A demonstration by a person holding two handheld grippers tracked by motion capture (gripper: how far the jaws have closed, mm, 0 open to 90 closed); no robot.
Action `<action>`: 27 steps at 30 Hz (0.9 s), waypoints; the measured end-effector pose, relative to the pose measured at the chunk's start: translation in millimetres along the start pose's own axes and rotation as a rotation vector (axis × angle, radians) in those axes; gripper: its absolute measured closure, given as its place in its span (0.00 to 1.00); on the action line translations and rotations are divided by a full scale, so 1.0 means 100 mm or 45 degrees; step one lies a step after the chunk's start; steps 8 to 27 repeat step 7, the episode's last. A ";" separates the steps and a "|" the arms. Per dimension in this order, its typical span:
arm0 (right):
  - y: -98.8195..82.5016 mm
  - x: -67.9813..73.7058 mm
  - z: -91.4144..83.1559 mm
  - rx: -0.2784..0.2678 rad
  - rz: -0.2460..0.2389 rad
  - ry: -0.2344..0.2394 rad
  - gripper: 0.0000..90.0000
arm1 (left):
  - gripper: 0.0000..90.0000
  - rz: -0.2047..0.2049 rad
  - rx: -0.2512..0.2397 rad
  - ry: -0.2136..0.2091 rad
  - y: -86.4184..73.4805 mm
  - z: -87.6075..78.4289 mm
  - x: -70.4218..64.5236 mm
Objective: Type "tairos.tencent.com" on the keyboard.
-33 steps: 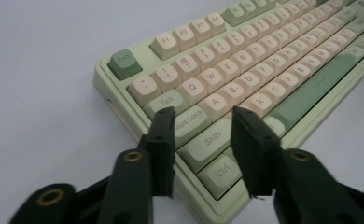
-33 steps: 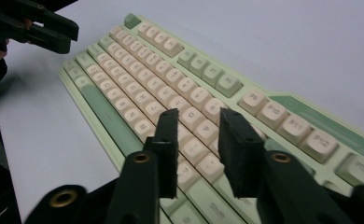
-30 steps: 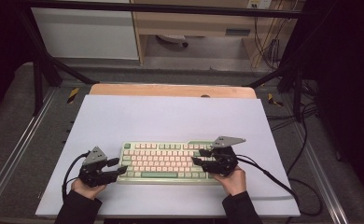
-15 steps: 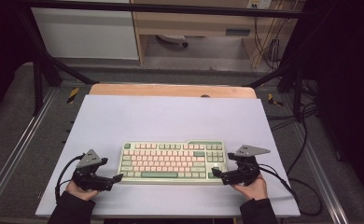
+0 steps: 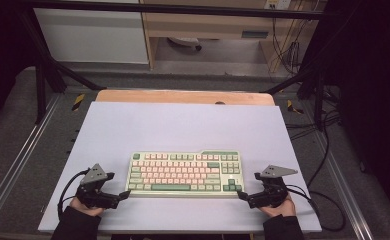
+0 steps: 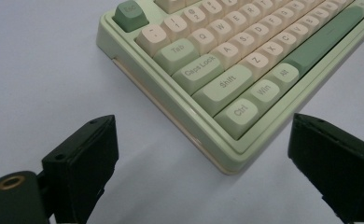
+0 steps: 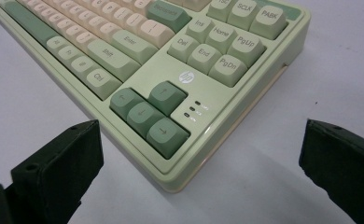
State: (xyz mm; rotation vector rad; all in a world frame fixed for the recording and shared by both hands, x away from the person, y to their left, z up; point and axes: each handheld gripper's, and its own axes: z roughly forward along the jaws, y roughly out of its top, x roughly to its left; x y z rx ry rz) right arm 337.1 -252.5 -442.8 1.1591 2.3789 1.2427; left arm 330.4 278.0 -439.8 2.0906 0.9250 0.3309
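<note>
Even overhead light is brightening the pale table [image 5: 183, 125] while the surroundings are sinking into darkness. Soft shadows are pooling under the keyboard [image 6: 227, 88], whose far keys are blurring slightly.

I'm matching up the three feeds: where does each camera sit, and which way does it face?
High view: above the person's side, facing forward and down on the table; shows both hands, left gripper, right gripper.
Left gripper view: on that gripper, facing the keyboard's Ctrl corner between open jaws.
Right gripper view: facing its arrow-key corner.
All share the keyboard.
</note>
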 end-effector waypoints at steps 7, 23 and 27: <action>0.01 -0.02 -0.04 -0.025 0.017 0.015 0.00 | 0.09 0.022 0.021 -0.005 -0.01 0.03 -0.02; 0.01 -0.02 -0.04 -0.025 0.017 0.015 0.00 | 0.09 0.022 0.021 -0.005 -0.01 0.03 -0.02; 0.01 -0.02 -0.04 -0.025 0.017 0.015 0.00 | 0.09 0.022 0.021 -0.005 -0.01 0.03 -0.02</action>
